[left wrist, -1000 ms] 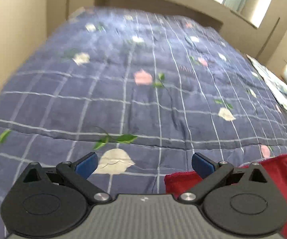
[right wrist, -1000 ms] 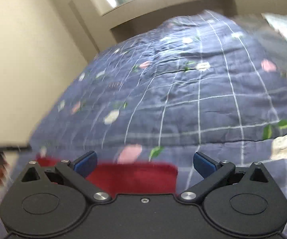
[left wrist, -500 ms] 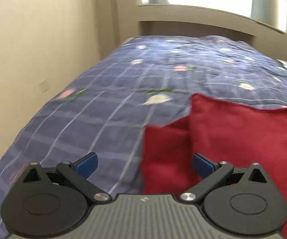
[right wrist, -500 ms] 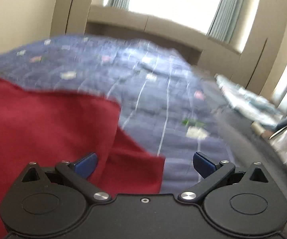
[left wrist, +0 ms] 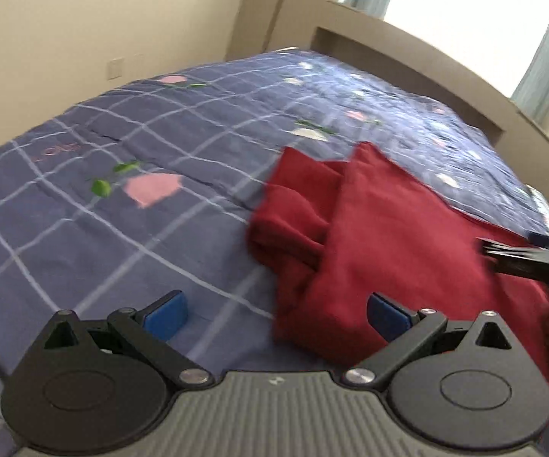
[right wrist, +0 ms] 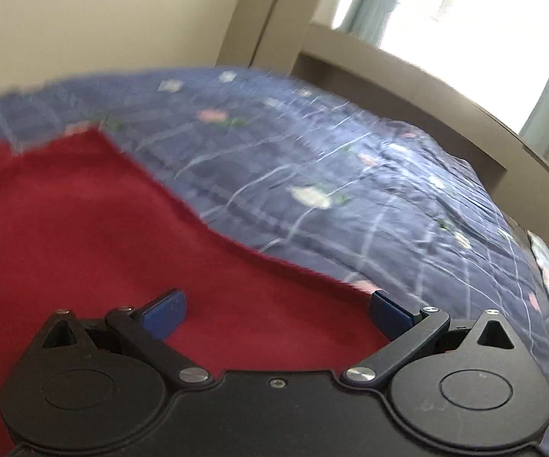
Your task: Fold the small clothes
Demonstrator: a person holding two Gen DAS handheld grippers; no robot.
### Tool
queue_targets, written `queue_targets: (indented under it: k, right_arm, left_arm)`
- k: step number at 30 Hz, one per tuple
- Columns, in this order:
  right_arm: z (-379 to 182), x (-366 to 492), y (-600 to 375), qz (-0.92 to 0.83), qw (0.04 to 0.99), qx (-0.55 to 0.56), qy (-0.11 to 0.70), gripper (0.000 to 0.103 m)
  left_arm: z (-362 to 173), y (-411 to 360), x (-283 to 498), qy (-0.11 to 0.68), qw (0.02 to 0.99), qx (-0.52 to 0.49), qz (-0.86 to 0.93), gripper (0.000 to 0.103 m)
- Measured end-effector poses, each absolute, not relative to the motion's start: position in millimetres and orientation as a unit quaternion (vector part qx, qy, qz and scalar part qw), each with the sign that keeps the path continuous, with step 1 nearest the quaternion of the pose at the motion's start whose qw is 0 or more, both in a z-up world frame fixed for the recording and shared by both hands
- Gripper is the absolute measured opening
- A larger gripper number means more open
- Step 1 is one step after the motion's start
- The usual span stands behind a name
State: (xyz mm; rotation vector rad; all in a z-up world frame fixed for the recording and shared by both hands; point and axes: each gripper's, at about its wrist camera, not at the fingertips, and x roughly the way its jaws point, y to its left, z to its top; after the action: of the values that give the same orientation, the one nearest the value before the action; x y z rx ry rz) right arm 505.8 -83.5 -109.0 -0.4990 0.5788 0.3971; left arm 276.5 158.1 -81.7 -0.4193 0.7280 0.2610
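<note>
- Garment first: the red garment lay on the blue checked quilt, partly folded, one layer lapped over a bunched sleeve-like piece at its left side.
- Half a second before, my left view looked almost straight up the bed; now it had swung, showing the wall and the garment from its left edge.
- My left gripper hung over the quilt just beside the cloth, fingers apart, nothing between them.
- My right gripper was low over the red fabric, fingers also spread and empty; a second ago only a strip of red showed there.
- I judged both tools had closed in for the next fold and a grasp was still to come.
</note>
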Motion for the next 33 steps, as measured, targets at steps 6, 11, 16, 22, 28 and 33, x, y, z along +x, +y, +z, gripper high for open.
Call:
queue_targets:
  k: [6,11,16,22,28,33]
  right_arm:
    - [-93.2,453.2,-92.7,0.21,0.91,-0.243,0.261,0.102]
    - [-91.2,375.9,-95.2,0.209,0.908,-0.262,0.253,0.102]
    - [-97.1,337.7,-107.7,0.175,0.928,-0.164,0.285,0.102]
    - [-85.1,326.4,-102.5,0.151,0.949,-0.155,0.23,0.102]
    - [-108.3,342.2,-82.1,0.156,0.934,-0.184,0.263,0.102]
    - [-111.4,351.8,-93.4,0.166,0.935,-0.137,0.282,0.102]
  left_arm:
    - [-83.2,151.5,286.2,0.353,0.902,-0.236,0.079,0.102]
    - [-85.7,152.0,289.5,0.361,0.894,-0.251,0.088,0.102]
    - [-86.1,148.1,290.6,0.366,0.894,-0.239,0.095,0.102]
    - [-85.0,148.9,292.9,0.375,0.892,-0.236,0.092,0.102]
    - [-86.0,145.5,294.1,0.378,0.893,-0.225,0.095,0.102]
    - [-86.3,142.5,296.4,0.384,0.893,-0.213,0.1,0.102]
